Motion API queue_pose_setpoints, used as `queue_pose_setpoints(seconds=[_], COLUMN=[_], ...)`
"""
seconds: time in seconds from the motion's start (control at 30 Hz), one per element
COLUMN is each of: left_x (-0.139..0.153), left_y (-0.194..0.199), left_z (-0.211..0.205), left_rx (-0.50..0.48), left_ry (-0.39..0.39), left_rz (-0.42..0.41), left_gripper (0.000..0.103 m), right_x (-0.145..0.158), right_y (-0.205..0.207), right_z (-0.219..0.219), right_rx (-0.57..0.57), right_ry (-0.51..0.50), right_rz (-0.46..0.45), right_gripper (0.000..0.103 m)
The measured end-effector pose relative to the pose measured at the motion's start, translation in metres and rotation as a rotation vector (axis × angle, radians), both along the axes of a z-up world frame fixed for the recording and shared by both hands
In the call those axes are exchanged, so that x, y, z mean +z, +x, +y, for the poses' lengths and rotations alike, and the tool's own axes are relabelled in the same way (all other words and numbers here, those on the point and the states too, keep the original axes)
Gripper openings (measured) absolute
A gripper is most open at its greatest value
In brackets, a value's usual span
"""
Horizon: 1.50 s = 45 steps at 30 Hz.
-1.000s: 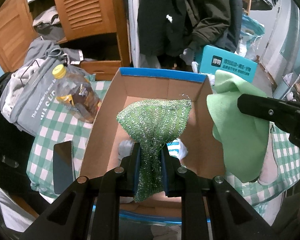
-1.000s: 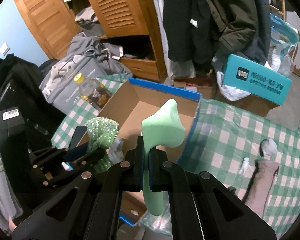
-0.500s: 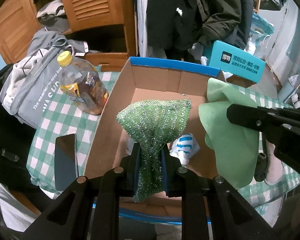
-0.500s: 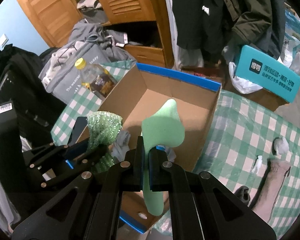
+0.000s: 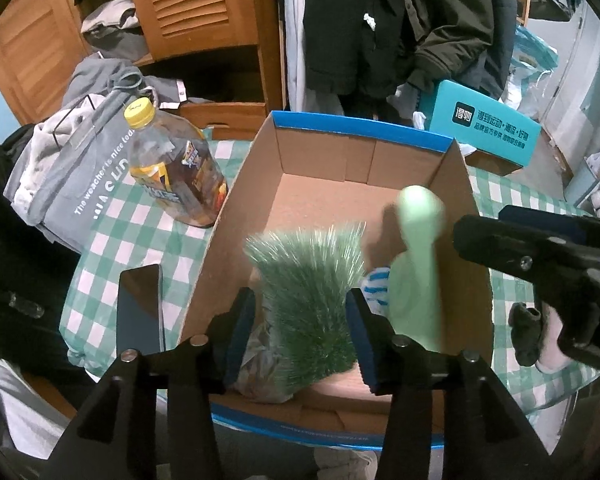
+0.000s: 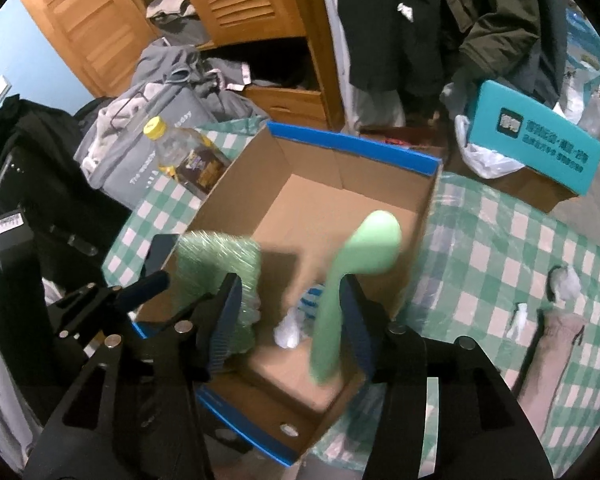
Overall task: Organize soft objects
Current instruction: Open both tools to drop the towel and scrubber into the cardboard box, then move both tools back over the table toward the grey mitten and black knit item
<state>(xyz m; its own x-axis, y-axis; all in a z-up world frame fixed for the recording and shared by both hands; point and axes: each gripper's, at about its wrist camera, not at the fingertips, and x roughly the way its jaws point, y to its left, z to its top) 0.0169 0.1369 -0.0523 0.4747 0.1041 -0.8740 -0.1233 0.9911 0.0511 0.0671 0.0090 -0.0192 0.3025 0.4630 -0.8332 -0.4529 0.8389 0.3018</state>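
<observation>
- Both grippers hang over the open brown cardboard box with the blue rim (image 5: 360, 130) on the green-and-white checked desk (image 6: 500, 240), and both are letting go right now.
- Left gripper (image 5: 300, 320): jaws opening, roughly half spread. The sparkly green mesh scrubbing cloth (image 5: 312, 280) is between the blue pads but motion-smeared and looks loose, so I'd call it dropping, not held.
- Right gripper (image 6: 288, 320): jaws opening too. The pale green soft cloth (image 6: 360, 256) is blurred between the jaws, near the right-hand pad, seemingly falling into the box.
- Already in the box bottom: a blue-and-white striped soft bundle (image 5: 374, 288) and something white and crumpled (image 6: 288, 330).
- Handling guess: both cloths look feather-light and floppy, no stiffness at all. They fold wherever you pinch them, so grab a bunched middle, not a thin edge. The mesh one could snag on the pads.
- More soft stuff is waiting on the desk: a dark sock (image 5: 524, 332) out to the right.
- The amber plastic bottle with a yellow cap (image 5: 172, 176) and the black phone (image 5: 140, 308) beside the box aren't soft, so I'd leave them.
</observation>
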Motion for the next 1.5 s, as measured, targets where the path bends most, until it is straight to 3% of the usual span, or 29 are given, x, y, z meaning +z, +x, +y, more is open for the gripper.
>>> queue_pose_setpoints(seconds=[0.37, 0.73, 1.17, 1.3, 1.5], left_x=[0.005, 0.009, 0.012, 0.012, 0.010], left_y=[0.000, 0.001, 0.005, 0.005, 0.006], left_z=[-0.009, -0.032, -0.081, -0.097, -0.121], left_rx=[-0.012, -0.048, -0.127, -0.149, -0.186], left_ry=[0.003, 0.004, 0.034, 0.045, 0.057], left_rz=[-0.009, -0.012, -0.008, -0.003, 0.006], left_gripper=[0.052, 0.062, 0.064, 0.071, 0.073], right_x=[-0.001, -0.004, -0.011, -0.015, -0.023], right_y=[-0.001, -0.006, -0.010, -0.012, -0.014], right_z=[-0.027, -0.063, -0.123, -0.143, -0.170], right_rx=[-0.045, -0.089, -0.189, -0.216, -0.261], right_ry=[-0.026, -0.071, -0.081, -0.079, -0.090], right_rz=[0.012, -0.006, 0.004, 0.009, 0.022], right_gripper=[0.053, 0.054, 0.054, 0.054, 0.054])
